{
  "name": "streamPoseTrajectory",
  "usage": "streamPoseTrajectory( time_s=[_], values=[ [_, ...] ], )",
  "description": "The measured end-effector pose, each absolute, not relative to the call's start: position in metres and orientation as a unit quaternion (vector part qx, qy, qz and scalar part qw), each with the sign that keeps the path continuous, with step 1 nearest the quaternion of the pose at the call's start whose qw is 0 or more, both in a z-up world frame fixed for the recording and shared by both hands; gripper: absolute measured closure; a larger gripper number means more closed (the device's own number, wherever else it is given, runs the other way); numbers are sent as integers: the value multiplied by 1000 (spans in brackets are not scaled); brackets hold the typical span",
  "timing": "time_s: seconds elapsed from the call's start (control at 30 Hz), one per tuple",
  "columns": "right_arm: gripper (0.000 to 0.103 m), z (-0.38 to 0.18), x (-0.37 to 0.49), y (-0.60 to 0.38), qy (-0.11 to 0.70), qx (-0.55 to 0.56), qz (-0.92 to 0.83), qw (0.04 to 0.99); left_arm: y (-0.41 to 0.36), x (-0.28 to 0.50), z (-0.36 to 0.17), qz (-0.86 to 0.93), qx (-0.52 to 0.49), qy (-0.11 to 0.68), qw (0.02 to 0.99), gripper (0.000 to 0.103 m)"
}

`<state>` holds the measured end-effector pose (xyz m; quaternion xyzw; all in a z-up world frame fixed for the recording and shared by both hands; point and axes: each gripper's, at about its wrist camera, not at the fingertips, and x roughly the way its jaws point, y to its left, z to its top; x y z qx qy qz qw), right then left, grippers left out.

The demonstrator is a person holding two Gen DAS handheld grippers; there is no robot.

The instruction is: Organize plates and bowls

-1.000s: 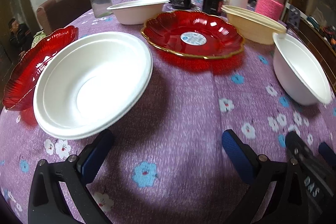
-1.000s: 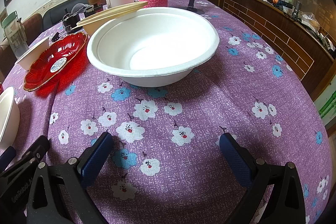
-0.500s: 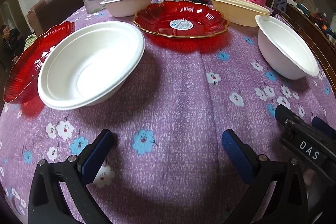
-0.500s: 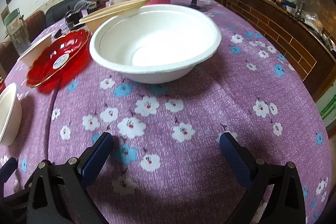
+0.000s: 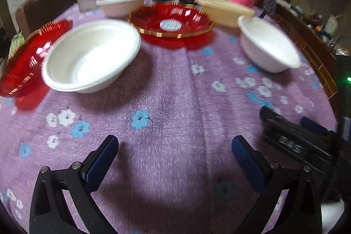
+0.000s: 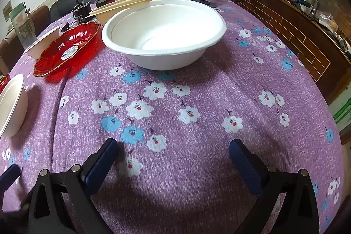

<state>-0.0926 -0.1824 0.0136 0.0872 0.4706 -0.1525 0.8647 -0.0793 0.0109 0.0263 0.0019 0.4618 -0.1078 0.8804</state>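
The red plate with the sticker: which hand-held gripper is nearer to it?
Left, likely. The red plate lies ahead of the left hand-held gripper; from the right hand-held gripper it sits far forward-left.

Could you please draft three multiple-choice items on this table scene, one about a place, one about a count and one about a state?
1. What lies right beside the red plate with the white sticker, on its right in the right wrist view?
A. a white bowl
B. a folded towel
C. a cutting board

2. How many red plates show in the left wrist view?
A. one
B. two
C. four

3. How do the fingers of the right gripper stand?
A. shut on a bowl
B. shut on a plate
C. open and empty

Key: 1 A, the large white bowl sits just right of that plate. 2 B, the stickered plate at centre and another red plate at the left edge. 3 C, only the purple tablecloth shows between the fingers.
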Motion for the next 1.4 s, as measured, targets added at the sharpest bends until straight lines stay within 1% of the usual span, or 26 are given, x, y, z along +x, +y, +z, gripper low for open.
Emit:
streamPoseTrajectory(
  time_s=[0.17, 0.3, 0.4, 0.5, 0.67, 0.87, 1.07, 1.4],
  values=[
    [1, 17, -103, -187, 462, 99, -170, 865, 19, -112, 64, -106, 10, 377, 920, 0],
    [1, 35, -122, -185, 419, 106, -174, 885, 36, -125, 94, -87, -2, 324, 942, 0],
    [1, 57, -141, -178, 368, 95, -175, 908, 50, -128, 107, -72, -14, 311, 948, 0],
    [1, 82, -161, -164, 308, 74, -181, 931, 61, -127, 111, -56, -12, 315, 947, 0],
    [1, 111, -169, -134, 250, 28, -156, 955, 79, -130, 112, -28, -10, 323, 946, 0],
    [1, 120, -158, -91, 257, -8, -87, 963, 103, -128, 114, 16, -2, 315, 949, 0],
    [0, 117, -150, -61, 272, -8, -40, 961, 131, -127, 116, 38, -9, 314, 949, 0],
    [0, 114, -131, -16, 303, 3, 17, 953, 180, -121, 109, 62, -36, 337, 939, 0]
  ],
)
